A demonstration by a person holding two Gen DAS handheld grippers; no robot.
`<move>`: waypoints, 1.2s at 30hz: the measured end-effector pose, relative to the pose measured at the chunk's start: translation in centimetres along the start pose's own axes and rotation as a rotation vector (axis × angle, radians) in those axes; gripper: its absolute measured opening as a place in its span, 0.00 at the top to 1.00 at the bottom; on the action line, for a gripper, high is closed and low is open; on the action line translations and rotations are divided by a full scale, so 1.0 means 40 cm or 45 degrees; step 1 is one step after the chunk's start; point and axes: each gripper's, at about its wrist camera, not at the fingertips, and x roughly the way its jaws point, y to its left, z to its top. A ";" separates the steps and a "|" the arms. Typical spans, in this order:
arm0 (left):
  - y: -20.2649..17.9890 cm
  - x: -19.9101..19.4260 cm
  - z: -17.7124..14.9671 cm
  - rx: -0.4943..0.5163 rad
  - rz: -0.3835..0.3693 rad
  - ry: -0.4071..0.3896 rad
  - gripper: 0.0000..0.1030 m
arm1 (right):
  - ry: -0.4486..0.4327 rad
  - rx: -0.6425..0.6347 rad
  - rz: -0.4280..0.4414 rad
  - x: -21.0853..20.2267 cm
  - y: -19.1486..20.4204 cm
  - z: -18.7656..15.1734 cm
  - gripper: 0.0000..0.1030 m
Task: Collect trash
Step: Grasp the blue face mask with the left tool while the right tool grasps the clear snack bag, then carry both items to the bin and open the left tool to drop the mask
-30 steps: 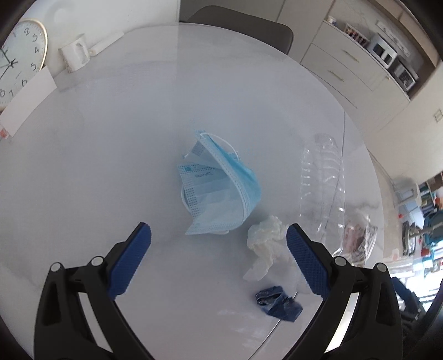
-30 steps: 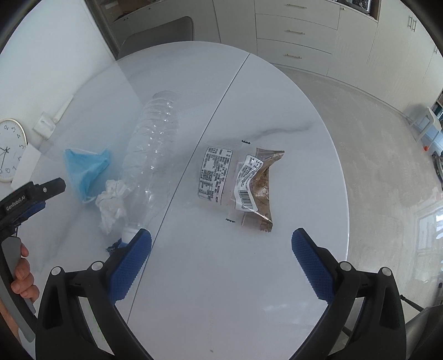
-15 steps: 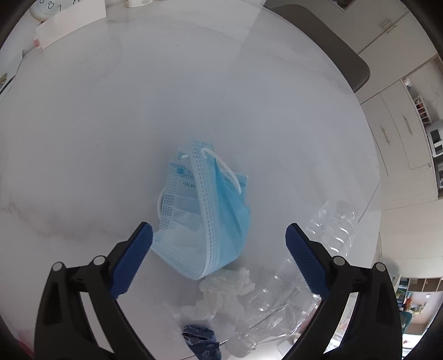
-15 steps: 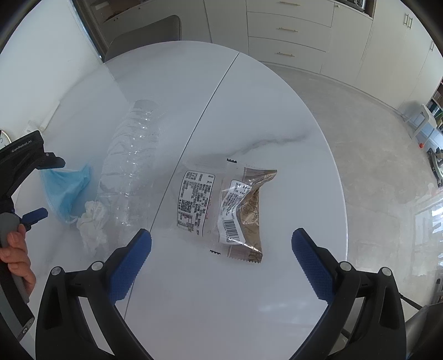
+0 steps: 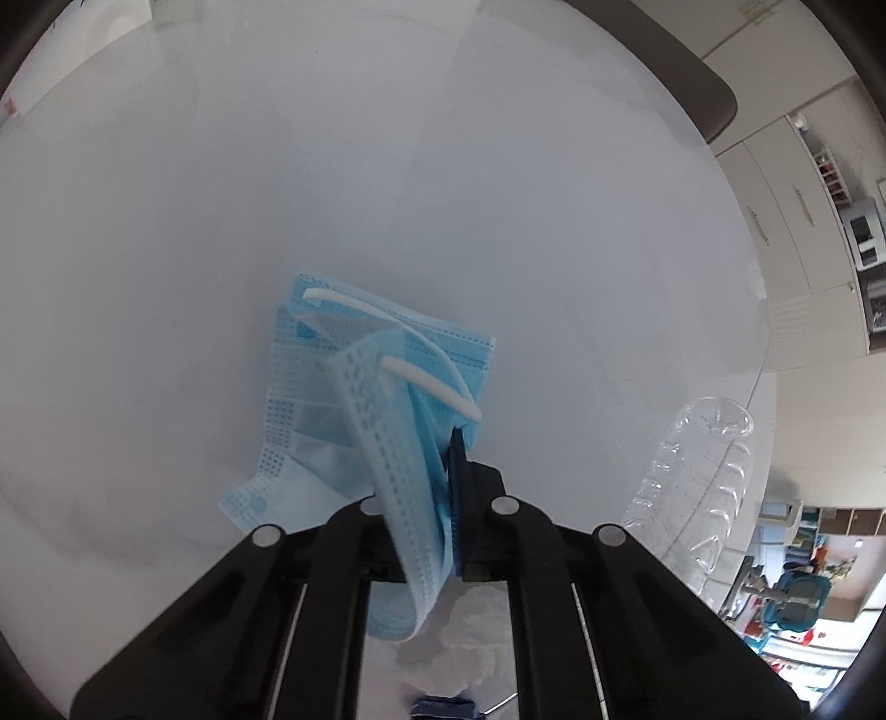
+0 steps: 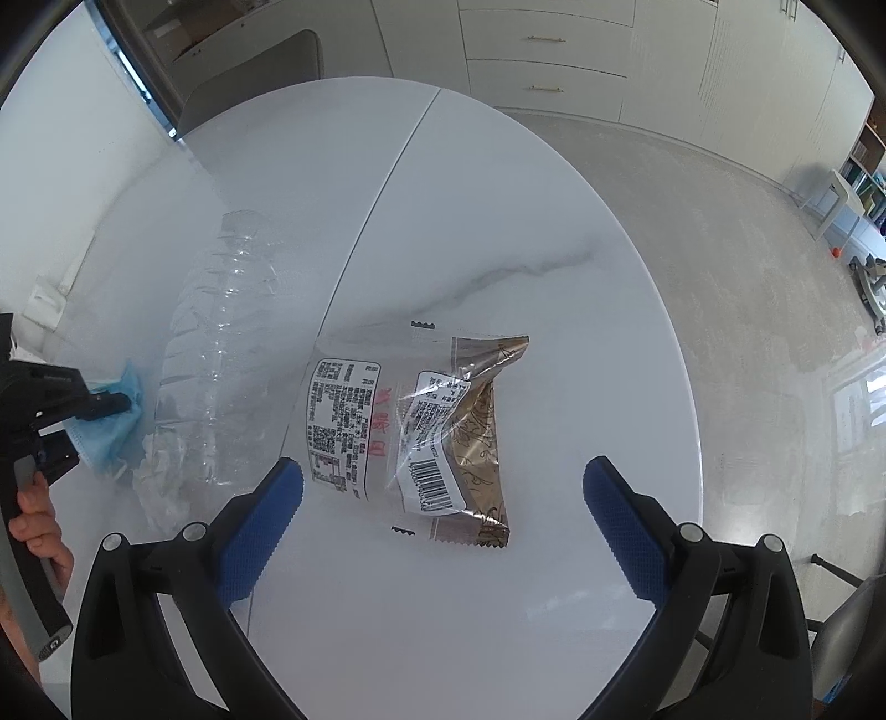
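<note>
My left gripper (image 5: 443,487) is shut on a blue face mask (image 5: 382,399) that lies crumpled on the white round table (image 5: 387,166). In the right wrist view the left gripper (image 6: 119,404) pinches the mask (image 6: 113,429) at the left edge. My right gripper (image 6: 443,498) is open and empty, just above a clear and brown snack wrapper (image 6: 421,432). A clear plastic bottle (image 6: 221,354) lies between the mask and the wrapper; it also shows in the left wrist view (image 5: 698,487). A crumpled white tissue (image 6: 160,471) lies by the bottle.
A small dark blue scrap (image 5: 443,709) lies under the left gripper, near the tissue (image 5: 470,637). A grey chair (image 6: 255,77) stands at the far side of the table. White cabinets (image 6: 554,50) line the wall beyond the table edge (image 6: 681,387).
My left gripper has moved down onto the mask and closed on it. My right gripper has moved closer to the snack wrapper and stays open.
</note>
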 end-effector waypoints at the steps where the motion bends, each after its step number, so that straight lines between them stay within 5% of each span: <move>1: 0.003 -0.006 -0.003 0.026 0.000 -0.007 0.94 | 0.010 0.001 0.001 0.012 0.002 0.005 0.02; 9: 0.002 -0.053 -0.009 0.312 0.070 -0.096 0.94 | 0.030 -0.038 -0.006 0.070 0.042 0.027 0.03; 12: 0.001 -0.068 -0.026 0.393 0.090 -0.114 0.94 | 0.022 -0.066 -0.003 0.072 0.057 0.028 0.32; 16: 0.003 -0.102 -0.065 0.500 0.103 -0.146 0.94 | 0.003 -0.106 -0.003 0.045 0.061 0.016 0.48; 27: 0.030 -0.248 -0.241 0.705 0.040 -0.178 0.94 | -0.064 -0.170 0.082 -0.130 0.012 -0.094 0.51; 36: 0.013 -0.361 -0.501 0.859 0.008 -0.165 0.94 | -0.034 -0.238 0.189 -0.322 -0.108 -0.329 0.51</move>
